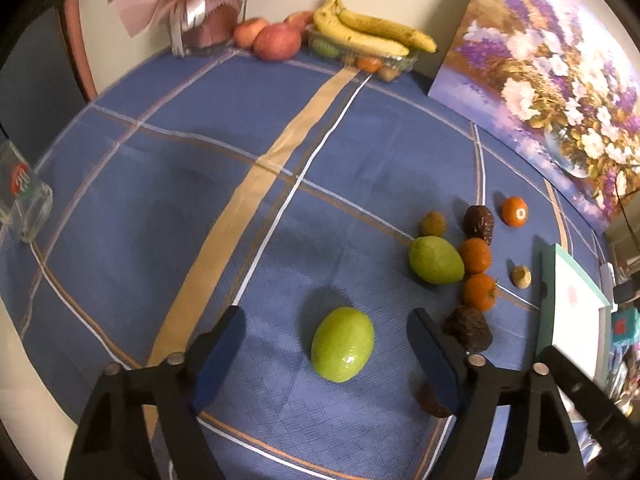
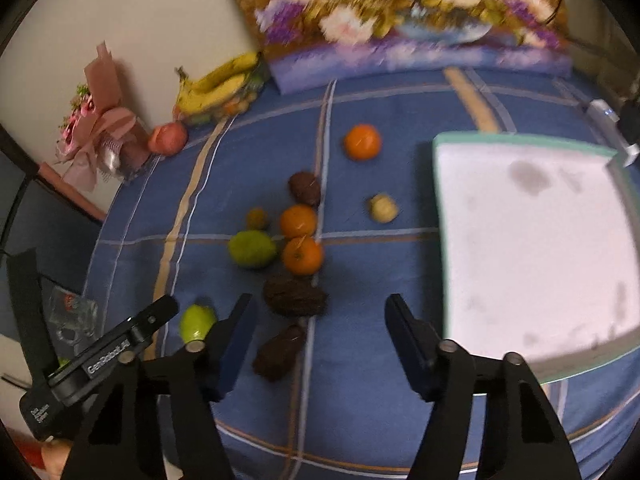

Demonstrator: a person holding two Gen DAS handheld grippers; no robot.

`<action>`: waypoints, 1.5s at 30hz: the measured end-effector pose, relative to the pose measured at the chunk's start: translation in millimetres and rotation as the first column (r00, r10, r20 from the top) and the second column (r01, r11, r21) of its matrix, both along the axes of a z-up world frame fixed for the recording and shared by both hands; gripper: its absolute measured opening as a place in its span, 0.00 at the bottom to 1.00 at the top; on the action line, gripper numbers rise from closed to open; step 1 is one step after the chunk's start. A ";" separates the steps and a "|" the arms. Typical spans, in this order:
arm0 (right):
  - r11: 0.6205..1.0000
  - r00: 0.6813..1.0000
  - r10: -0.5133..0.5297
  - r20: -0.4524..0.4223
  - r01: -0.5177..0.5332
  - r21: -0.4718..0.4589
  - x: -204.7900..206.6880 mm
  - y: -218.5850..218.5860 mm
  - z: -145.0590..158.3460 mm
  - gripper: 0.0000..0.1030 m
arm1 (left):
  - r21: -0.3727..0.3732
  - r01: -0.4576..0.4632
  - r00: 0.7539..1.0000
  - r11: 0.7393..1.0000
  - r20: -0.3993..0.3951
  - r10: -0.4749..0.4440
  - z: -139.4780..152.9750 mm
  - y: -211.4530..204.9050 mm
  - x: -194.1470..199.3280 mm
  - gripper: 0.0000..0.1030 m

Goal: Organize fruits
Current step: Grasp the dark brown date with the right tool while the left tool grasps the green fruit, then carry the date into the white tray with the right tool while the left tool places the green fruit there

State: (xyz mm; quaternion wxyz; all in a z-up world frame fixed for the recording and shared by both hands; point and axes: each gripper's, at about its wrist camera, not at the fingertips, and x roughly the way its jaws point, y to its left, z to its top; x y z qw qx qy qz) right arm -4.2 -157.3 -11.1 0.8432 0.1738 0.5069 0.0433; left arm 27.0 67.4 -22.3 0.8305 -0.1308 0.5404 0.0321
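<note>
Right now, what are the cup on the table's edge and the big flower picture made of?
The cup looks like clear, shiny glass: the cloth shows through it. The flower picture seems a painted canvas or print with a matte finish; rough brush-like dabs show, but I can't be sure.

A glossy green fruit (image 1: 343, 344), oval and tilted, lies alone on the blue checked cloth. Beyond it sits a cluster: a duller green fruit (image 1: 435, 260) touching two oranges (image 1: 475, 255) stacked side by side, with a small brownish-green fruit (image 1: 432, 223) and a dark wrinkled one (image 1: 479, 222) just behind. A third orange (image 1: 514, 211) and a pale nut-like fruit (image 1: 521, 277) lie apart. Two more dark wrinkled fruits (image 2: 295, 295) rest near the cluster.
</note>
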 end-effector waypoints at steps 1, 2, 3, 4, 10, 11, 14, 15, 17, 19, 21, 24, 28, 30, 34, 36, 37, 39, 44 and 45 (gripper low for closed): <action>1.000 1.000 0.011 -0.023 -0.011 0.018 3.6 3.2 -5.5 0.60 | -0.008 -0.007 1.000 1.000 -0.013 0.007 -3.0 1.4 0.9 0.76; 0.999 0.999 0.017 -0.043 -0.016 0.034 6.4 5.1 -10.4 0.56 | -0.013 -0.011 1.000 1.000 -0.025 0.011 -5.5 1.9 2.0 0.72; 0.998 0.997 0.022 -0.070 -0.018 0.058 9.8 7.4 -16.8 0.53 | -0.018 -0.014 0.999 1.000 -0.040 0.013 -9.1 2.2 3.4 0.69; 0.997 0.996 0.027 -0.090 -0.020 0.075 11.8 9.8 -21.6 0.52 | -0.027 -0.014 0.998 1.000 -0.056 0.012 -12.9 2.3 4.3 0.68; 0.991 0.982 0.080 -0.169 -0.059 0.121 15.4 29.0 -43.2 0.45 | -0.094 -0.025 0.994 0.995 -0.108 0.014 -24.9 4.8 7.3 0.57; 0.990 0.980 0.089 -0.180 -0.067 0.124 15.2 32.2 -46.1 0.45 | -0.103 -0.029 0.994 0.994 -0.112 0.017 -25.7 5.7 7.3 0.57; 0.989 0.972 0.112 -0.205 -0.090 0.114 13.5 41.3 -54.0 0.43 | -0.109 -0.024 0.993 0.994 -0.117 0.011 -26.9 3.8 7.4 0.56; 0.990 0.970 0.116 -0.214 -0.096 0.104 13.1 44.1 -57.0 0.42 | -0.115 -0.017 0.993 0.993 -0.121 0.003 -27.9 2.2 7.2 0.55; 0.990 0.966 0.121 -0.229 -0.102 0.094 13.2 47.4 -61.7 0.38 | -0.136 -0.010 0.991 0.991 -0.130 -0.007 -30.3 1.0 8.8 0.53; 0.987 0.962 0.129 -0.242 -0.102 0.121 12.4 48.5 -66.0 0.35 | -0.166 -0.009 0.990 0.986 -0.141 -0.015 -33.3 1.1 9.5 0.51; 0.986 0.961 0.132 -0.244 -0.102 0.133 12.4 48.2 -66.6 0.34 | -0.196 -0.012 0.989 0.980 -0.149 -0.018 -35.0 1.1 8.5 0.47; 0.986 0.966 0.129 -0.225 -0.101 0.132 8.4 46.9 -59.2 0.34 | -0.213 -0.004 0.988 0.977 -0.151 -0.029 -35.3 -0.4 6.4 0.43; 0.988 0.975 0.121 -0.184 -0.099 0.122 2.9 38.8 -47.0 0.34 | -0.193 0.013 0.988 0.981 -0.147 -0.042 -33.1 -5.2 4.5 0.43; 0.990 0.981 0.107 -0.163 -0.090 0.104 3.7 37.3 -41.7 0.34 | -0.201 0.008 0.988 0.980 -0.147 -0.038 -32.1 -5.5 5.3 0.43; 0.998 0.991 0.057 -0.118 -0.052 0.044 1.5 24.5 -30.0 0.34 | -0.211 0.017 0.992 0.977 -0.119 -0.043 -23.8 -10.5 5.0 0.42; 0.999 0.995 0.026 -0.100 -0.023 0.033 1.9 17.1 -25.3 0.34 | -0.208 0.030 0.994 0.978 -0.093 -0.050 -15.0 -13.4 2.1 0.42; 1.000 0.996 0.007 -0.089 -0.005 0.024 1.3 11.0 -21.8 0.34 | -0.206 0.036 0.995 0.978 -0.081 -0.054 -10.3 -14.8 -0.2 0.42; 1.000 0.997 -0.031 -0.069 0.031 0.000 0.9 0.5 -15.9 0.34 | -0.201 0.052 0.996 0.978 -0.056 -0.064 0.0 -19.1 -4.0 0.42; 0.976 0.984 -0.176 0.005 0.175 -0.127 1.2 -39.6 8.1 0.34 | -0.206 0.128 0.991 0.970 -0.003 -0.131 26.3 -45.6 2.0 0.42; 0.965 0.979 -0.204 0.023 0.205 -0.164 2.5 -47.0 13.1 0.34 | -0.205 0.148 0.989 0.967 0.003 -0.151 29.9 -53.8 5.5 0.42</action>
